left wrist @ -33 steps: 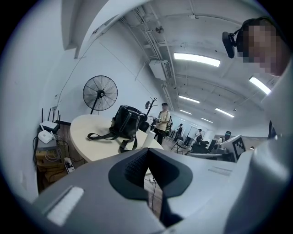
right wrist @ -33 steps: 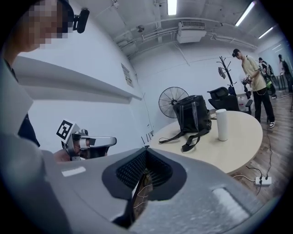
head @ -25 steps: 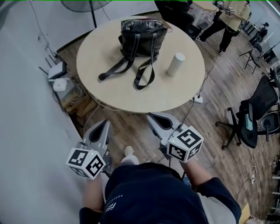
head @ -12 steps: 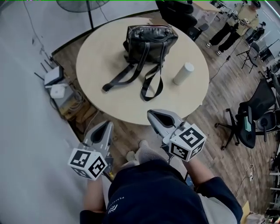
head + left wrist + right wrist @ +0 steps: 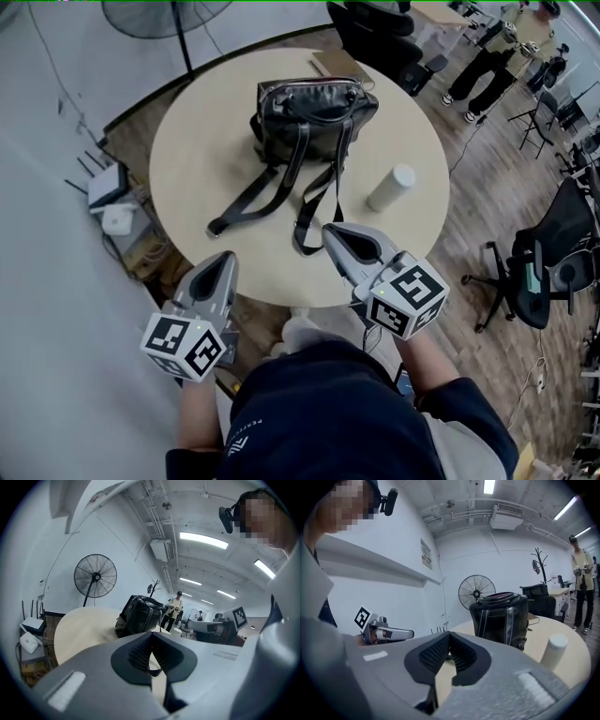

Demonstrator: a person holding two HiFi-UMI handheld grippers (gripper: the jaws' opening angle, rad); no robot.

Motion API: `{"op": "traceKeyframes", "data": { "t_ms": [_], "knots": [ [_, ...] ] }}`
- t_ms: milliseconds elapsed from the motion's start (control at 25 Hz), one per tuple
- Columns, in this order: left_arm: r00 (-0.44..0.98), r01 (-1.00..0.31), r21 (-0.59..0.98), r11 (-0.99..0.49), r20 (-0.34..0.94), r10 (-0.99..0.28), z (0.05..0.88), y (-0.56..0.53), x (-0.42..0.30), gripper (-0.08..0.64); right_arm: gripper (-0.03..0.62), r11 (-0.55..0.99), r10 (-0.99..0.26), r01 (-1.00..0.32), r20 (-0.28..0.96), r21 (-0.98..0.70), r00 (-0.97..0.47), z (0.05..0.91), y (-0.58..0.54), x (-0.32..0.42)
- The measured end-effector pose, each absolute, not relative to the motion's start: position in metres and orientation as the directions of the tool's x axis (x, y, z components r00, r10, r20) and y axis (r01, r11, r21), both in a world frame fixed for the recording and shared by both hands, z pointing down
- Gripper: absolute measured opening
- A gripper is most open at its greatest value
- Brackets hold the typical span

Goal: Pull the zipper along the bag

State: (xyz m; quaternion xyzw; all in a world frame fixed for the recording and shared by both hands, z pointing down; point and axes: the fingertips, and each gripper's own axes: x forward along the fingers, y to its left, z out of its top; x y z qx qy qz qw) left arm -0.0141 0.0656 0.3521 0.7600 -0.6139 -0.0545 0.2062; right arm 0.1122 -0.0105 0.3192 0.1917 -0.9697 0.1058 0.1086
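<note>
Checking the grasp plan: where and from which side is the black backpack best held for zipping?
Probably its top rim beside the zip opening, from above: the black backpack stands upright, opening up, and its straps trail toward the person, cluttering a low approach.

The right gripper (image 5: 449,638) has its jaws pressed together with nothing between them, tips aimed across the pale round desk (image 5: 574,644). From those tips, a black bag (image 5: 499,618) stands upright on the desk at two o'clock, a white cylinder (image 5: 553,652) stands apart from it at three o'clock, and the left gripper (image 5: 408,633) shows at nine o'clock. A standing fan (image 5: 476,591) rises behind the bag at one o'clock.
</note>
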Motion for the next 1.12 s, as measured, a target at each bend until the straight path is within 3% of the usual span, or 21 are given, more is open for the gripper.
{"op": "traceKeyframes", "data": {
  "t_ms": [520,840,1120],
  "knots": [
    [0.234,-0.924,0.344,-0.168,0.162,-0.959,0.332,-0.04,-0.016,0.02,0.032,0.93,-0.317,-0.347,0.218,-0.117,-0.923,0.296,-0.101,0.113],
    [0.209,-0.937,0.314,-0.152,0.157,-0.965,0.32,-0.072,-0.043,0.044,0.057,0.954,-0.285,-0.298,0.214,-0.028,-0.934,0.263,-0.129,0.075],
    [0.268,-0.916,0.346,-0.201,0.157,-0.95,0.333,-0.101,-0.088,0.049,0.084,0.929,-0.369,-0.366,0.235,0.058,-0.899,0.24,-0.153,0.033]
  ]
}}
